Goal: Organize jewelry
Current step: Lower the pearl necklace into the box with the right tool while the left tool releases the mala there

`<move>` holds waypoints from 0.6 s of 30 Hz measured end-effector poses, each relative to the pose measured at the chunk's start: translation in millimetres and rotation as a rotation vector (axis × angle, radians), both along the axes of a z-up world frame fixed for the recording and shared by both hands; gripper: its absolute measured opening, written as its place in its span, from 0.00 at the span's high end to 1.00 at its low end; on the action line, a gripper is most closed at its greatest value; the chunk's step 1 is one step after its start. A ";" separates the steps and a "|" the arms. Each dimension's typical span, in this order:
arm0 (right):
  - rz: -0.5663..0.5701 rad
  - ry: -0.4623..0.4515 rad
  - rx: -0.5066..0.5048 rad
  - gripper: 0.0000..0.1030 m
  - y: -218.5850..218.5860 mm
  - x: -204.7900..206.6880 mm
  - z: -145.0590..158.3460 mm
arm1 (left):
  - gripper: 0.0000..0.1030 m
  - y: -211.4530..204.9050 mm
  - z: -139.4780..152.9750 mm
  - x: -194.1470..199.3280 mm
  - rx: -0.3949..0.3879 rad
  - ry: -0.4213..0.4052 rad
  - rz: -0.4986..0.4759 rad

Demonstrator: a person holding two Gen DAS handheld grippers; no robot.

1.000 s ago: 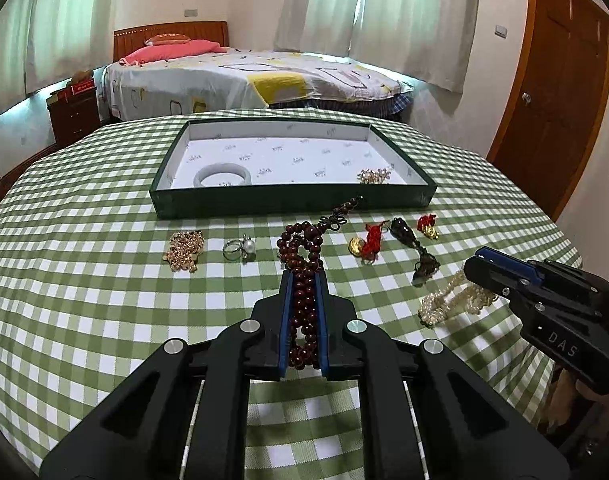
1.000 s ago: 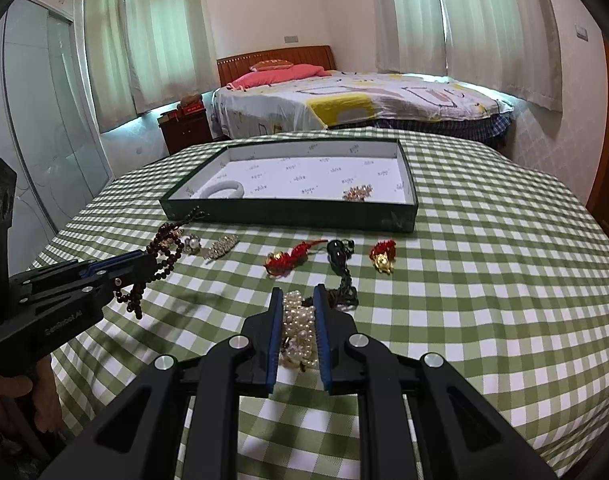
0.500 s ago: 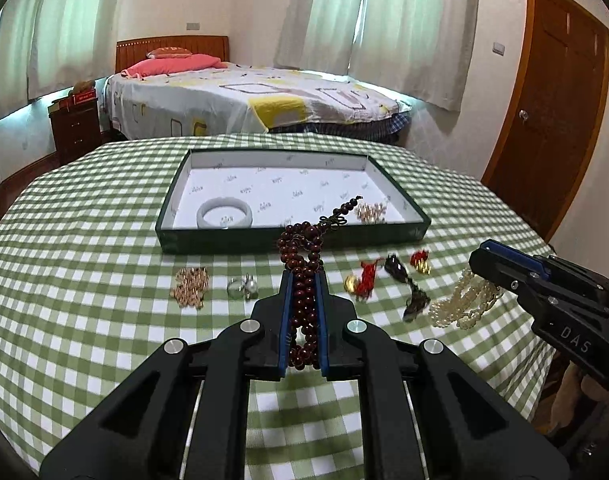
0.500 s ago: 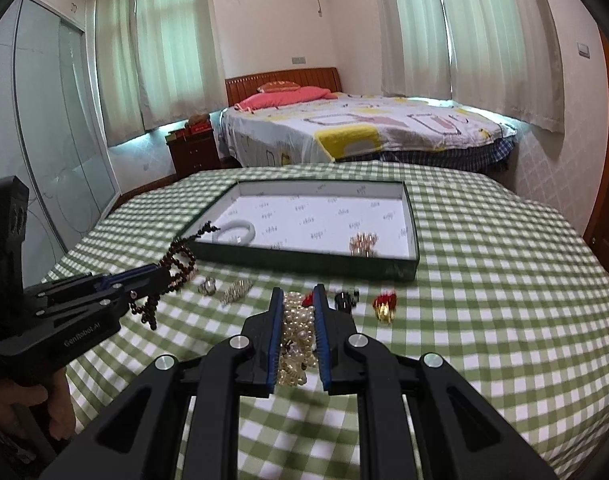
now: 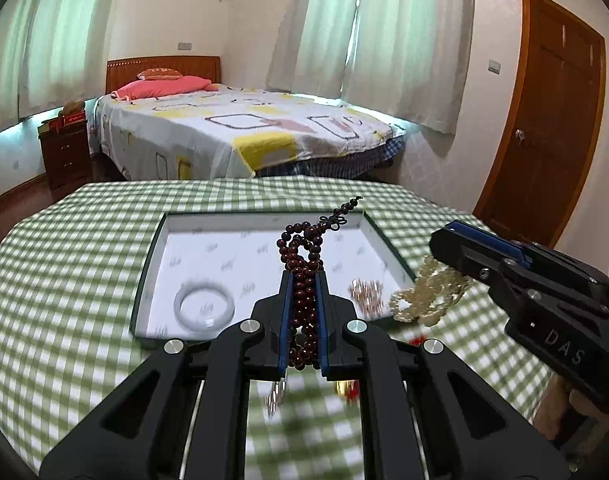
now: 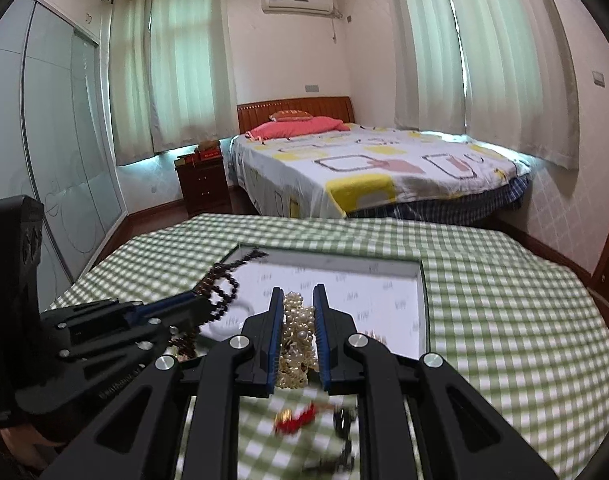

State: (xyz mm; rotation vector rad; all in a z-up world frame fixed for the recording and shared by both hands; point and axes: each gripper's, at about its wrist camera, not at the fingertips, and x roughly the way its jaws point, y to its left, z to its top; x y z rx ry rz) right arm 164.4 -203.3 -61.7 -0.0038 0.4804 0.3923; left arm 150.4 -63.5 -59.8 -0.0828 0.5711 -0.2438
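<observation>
Left claw point(image 5: 303, 280) angled down toward the tray point(image 5: 152, 264), clamped tight on dark red bead string point(image 5: 302, 256); beads off the tabletop point(image 5: 64, 264), loop and tassel above the tray. Tray holds pale bangle point(image 5: 204, 306) at left, small gold piece point(image 5: 366, 292) at right. Right claw point(image 6: 298, 300) angled down likewise, clamped tight on pearl strand point(image 6: 298, 332), held clear above the tray's near edge.
</observation>
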 end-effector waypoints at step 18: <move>0.017 0.251 -0.022 0.85 19.0 101.1 -85.4 | 0.89 -6.1 -86.2 99.9 0.009 0.214 0.010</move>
